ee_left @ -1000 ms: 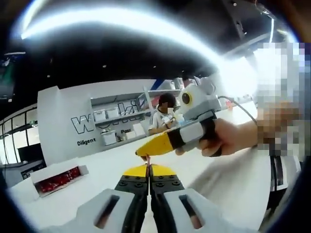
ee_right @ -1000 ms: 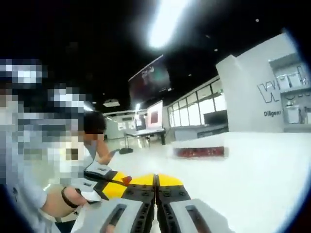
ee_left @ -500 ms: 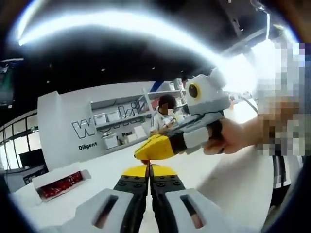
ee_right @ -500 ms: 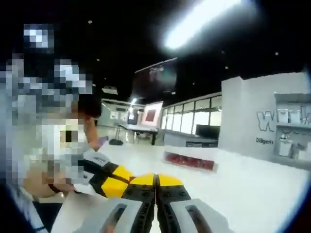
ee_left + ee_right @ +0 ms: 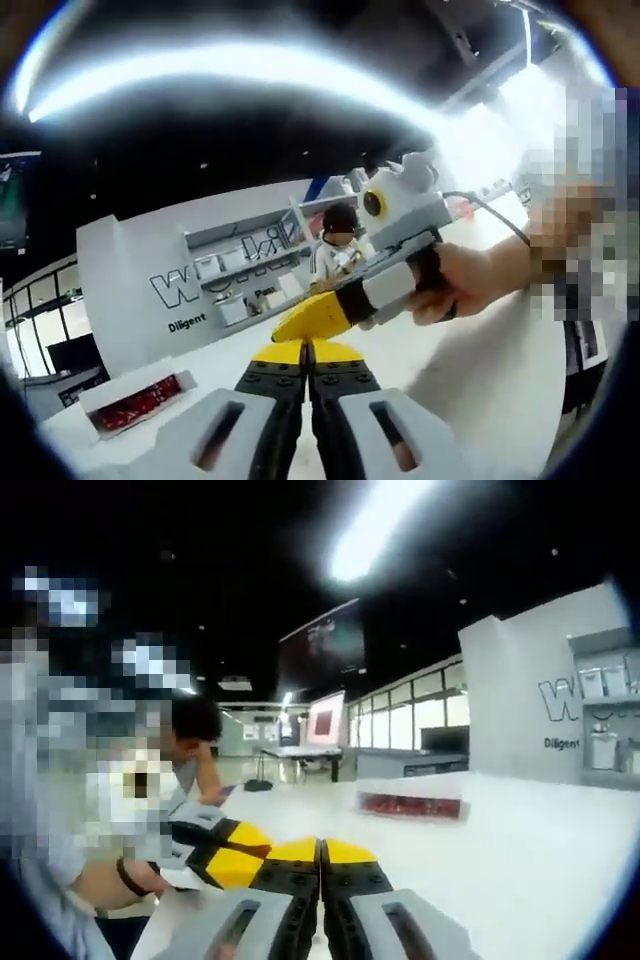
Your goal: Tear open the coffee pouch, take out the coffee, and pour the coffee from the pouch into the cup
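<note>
Left gripper view: grippers (image 5: 306,352) tip-to-tip.

Dark ceiling (image 5: 200,570), bright strip light (image 5: 375,525), white lettered wall (image 5: 140,280).

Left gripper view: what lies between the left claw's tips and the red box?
Bare white tabletop separates the left claw from the red box; nothing else sits there.

Colours: yellow, black, grey, white, red.
Left gripper (image 5: 306,352): yellow tips, black blocks behind, pale grey body. Right gripper (image 5: 321,852): same yellow-black-grey scheme; in left gripper view, yellow nose, black band, white-grey housing. Tray (image 5: 137,402): white rim, red contents. Wall (image 5: 130,270): light grey, dark lettering. Ceiling (image 5: 200,570): black, white light strip.
</note>
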### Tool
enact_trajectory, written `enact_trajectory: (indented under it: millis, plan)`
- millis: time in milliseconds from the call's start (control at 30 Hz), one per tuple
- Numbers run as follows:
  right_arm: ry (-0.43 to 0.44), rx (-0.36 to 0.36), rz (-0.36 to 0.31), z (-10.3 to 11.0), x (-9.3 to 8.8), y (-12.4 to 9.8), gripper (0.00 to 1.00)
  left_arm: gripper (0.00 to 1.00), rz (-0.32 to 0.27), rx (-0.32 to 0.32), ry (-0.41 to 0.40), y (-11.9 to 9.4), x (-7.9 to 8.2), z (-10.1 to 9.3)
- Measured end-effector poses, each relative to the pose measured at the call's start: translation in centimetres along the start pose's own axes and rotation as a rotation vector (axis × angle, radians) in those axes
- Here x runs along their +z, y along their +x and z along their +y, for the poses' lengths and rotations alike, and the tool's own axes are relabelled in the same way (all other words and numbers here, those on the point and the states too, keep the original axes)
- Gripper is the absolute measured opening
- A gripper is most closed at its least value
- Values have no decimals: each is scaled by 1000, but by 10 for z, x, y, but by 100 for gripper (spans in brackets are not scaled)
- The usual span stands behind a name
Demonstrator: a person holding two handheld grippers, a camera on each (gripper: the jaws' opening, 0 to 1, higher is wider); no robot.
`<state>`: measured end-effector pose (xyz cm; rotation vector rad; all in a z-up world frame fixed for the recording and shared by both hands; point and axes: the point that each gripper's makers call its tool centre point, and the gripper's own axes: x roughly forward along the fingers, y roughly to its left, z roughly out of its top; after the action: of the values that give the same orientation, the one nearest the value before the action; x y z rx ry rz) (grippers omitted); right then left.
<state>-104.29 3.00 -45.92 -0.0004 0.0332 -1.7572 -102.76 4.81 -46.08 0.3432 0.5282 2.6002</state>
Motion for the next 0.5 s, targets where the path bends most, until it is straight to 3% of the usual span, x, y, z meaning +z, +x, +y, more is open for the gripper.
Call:
enact_trajectory:
  millis: [100,333,400,433,500]
  plan:
    - [-21,-43,34,-6,-4,4,0,2,24,2,-23,1,-4,1]
    - [-37,-102,84,-16,-11,8,0,2,66,17,24,4,-11,-2]
    - [-74,-168,105,-29,-14,6,0,2,35,15,37,3,-4,-4]
    - [-10,-135,72,-26,-10,6,0,2,60,33,67,2,-8,0]
    - [-36,-145,74,-29,-8,4,0,2,56,22,58,3,-8,-1]
